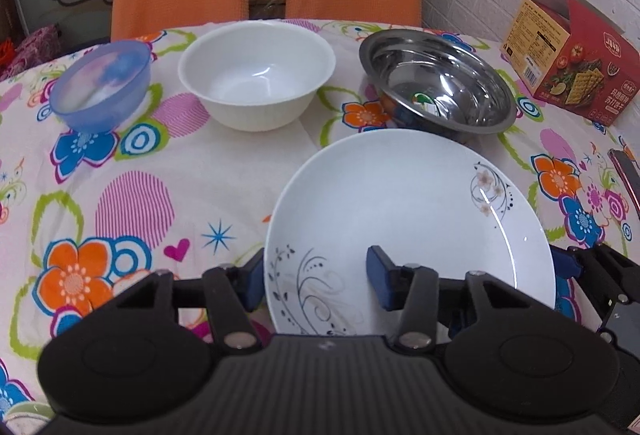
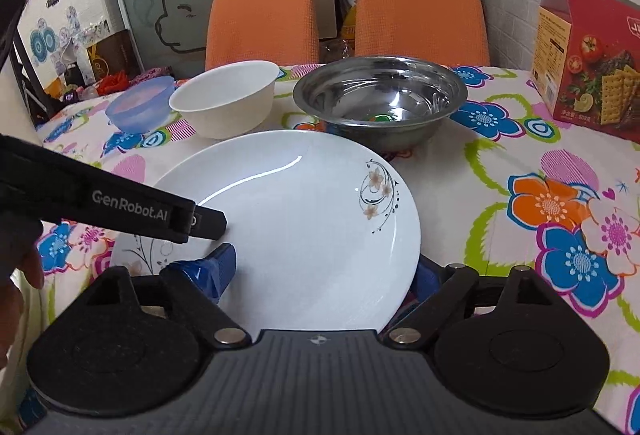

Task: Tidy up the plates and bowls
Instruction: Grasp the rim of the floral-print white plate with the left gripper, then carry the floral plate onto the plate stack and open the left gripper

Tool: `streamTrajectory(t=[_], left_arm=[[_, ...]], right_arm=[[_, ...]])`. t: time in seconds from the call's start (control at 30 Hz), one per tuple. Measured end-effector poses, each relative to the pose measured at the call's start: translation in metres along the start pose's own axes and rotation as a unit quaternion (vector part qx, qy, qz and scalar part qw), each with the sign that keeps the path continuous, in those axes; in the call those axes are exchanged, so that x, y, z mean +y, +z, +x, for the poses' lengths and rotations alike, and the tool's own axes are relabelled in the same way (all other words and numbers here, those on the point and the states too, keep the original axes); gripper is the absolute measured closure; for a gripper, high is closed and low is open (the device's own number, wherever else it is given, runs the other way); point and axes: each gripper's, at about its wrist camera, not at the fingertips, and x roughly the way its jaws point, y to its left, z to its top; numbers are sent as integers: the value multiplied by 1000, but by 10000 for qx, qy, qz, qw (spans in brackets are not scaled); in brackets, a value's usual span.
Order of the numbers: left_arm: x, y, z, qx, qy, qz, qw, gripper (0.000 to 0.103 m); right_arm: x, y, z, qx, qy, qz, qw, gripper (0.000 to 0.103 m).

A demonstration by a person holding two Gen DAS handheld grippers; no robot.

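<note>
Nearest in, the white plate (image 1: 400, 219) is straddled at its near rim by both grippers. The left gripper (image 1: 316, 277) is spread, one blue pad outside the plate's left edge and one over the plate face. The right gripper (image 2: 324, 275) is likewise spread around the right side of the rim. Neither looks clamped, and actual contact can't be told.

For the lift, both pairs of pads should probably be closed evenly on the rim and the plate kept level, since glazed ceramic slips easily.

Further back on the flowered tablecloth (image 1: 132, 195), a steel bowl (image 1: 436, 83), white bowl (image 1: 256, 73) and blue bowl (image 1: 102, 83) are lined up, with a cracker box (image 1: 568, 55) far right.
</note>
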Motion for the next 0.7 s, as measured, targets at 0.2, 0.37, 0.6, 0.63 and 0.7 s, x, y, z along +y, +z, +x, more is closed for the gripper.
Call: streamTrajectory(t=[0.2,0.37,0.6,0.63,0.7], left_arm=[[0,-7,-30,-221,-66,72,9997,59],[15,-18,-66,-479,-104,-37,9988,59],[64,-65,-123,-743,91,-408,9964,59],[73,-73,-131,-781,162,-446,9958,60],[89,-92,-148,-887,345,-523,9941,61]], right_arm=[[17,1,-24,-238,-152,-117,9995,27],[40,2,-49,-490,-130,-249,9984,27],[99,-15,-76,-659,228,-640,9955,27],[109,-19,-79,-656,328,-682,9950,27],[130,-28,-83,-629,566,-765,9935,27]])
